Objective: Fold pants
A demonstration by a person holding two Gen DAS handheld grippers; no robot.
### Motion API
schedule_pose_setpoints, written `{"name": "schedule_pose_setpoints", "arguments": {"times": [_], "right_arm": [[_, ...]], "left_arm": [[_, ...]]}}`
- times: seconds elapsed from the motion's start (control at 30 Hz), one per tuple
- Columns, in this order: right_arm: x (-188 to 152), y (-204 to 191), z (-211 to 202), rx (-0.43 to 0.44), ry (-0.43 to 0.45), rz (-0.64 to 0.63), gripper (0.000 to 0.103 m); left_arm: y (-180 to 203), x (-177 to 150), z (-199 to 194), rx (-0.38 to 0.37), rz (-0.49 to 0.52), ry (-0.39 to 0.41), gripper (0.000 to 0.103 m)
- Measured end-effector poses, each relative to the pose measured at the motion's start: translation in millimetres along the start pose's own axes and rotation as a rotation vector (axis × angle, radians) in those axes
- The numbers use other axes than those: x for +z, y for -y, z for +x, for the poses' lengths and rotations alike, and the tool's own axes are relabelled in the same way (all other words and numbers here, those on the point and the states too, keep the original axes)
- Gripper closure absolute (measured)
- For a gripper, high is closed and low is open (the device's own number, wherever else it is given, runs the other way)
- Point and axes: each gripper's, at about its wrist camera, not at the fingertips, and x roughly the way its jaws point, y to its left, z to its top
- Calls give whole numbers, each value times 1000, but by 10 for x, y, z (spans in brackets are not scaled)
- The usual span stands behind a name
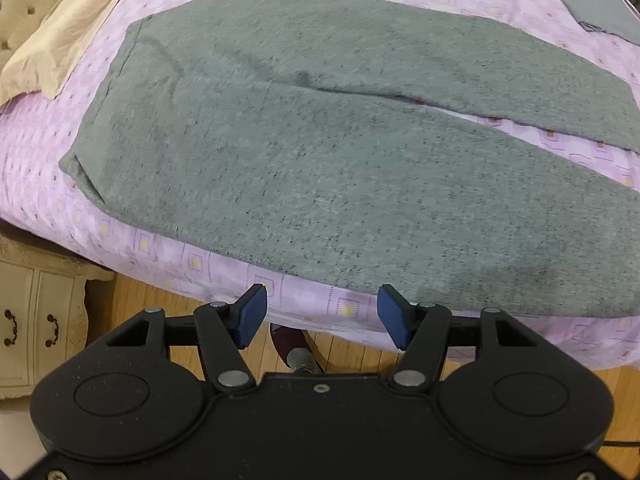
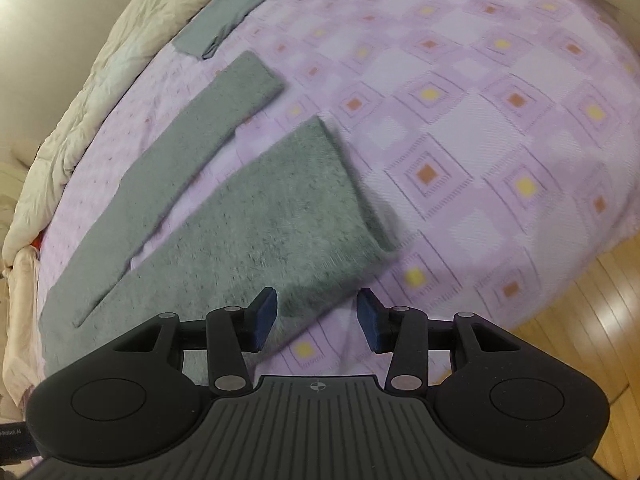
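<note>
Right gripper (image 2: 316, 318) with jaws apart and nothing between them, poised over the near leg's cuff, grey pants (image 2: 256, 224) spread flat on a lilac patterned bedspread (image 2: 480, 128), folded grey cloth (image 2: 236, 4) beyond, cream duvet (image 2: 100, 100) alongside, wooden floor (image 2: 592, 320)

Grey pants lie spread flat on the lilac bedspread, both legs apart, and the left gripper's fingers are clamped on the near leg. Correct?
Not quite. In the left wrist view the left gripper is open, fingers gripping nothing. The grey pants do lie spread flat on the lilac bedspread, legs apart.

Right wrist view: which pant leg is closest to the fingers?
The wider-looking leg, whose cuff reaches down beside the right gripper. The other leg lies further up, toward the cream duvet.
</note>
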Motion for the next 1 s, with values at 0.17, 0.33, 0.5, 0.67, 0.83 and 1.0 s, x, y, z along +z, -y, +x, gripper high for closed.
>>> {"name": "schedule_pose_setpoints", "arguments": {"times": [0.17,0.33,0.5,0.67,0.83,1.0], "right_arm": [[63,-71,58,11,5,26,61],[120,-228,-113,2,46,-36,90],[170,-324,-199,-9,55,-73,94],[153,-407,-208,-52,66,-88,94],[153,-516,-240,-93,95,-75,94],[205,-658,-293,-121,133,-51,94]], "left_arm": [[-169,-65,151,11,-43,4,38],[-432,-124,341,8,-128,-35,38],[-683,-97,507,6,-188,-54,38],[-824,12,704,-37,-188,-70,38],[-891,163,897,-90,-184,-88,38],[-974,260,1142,-139,-201,-148,38]]}}
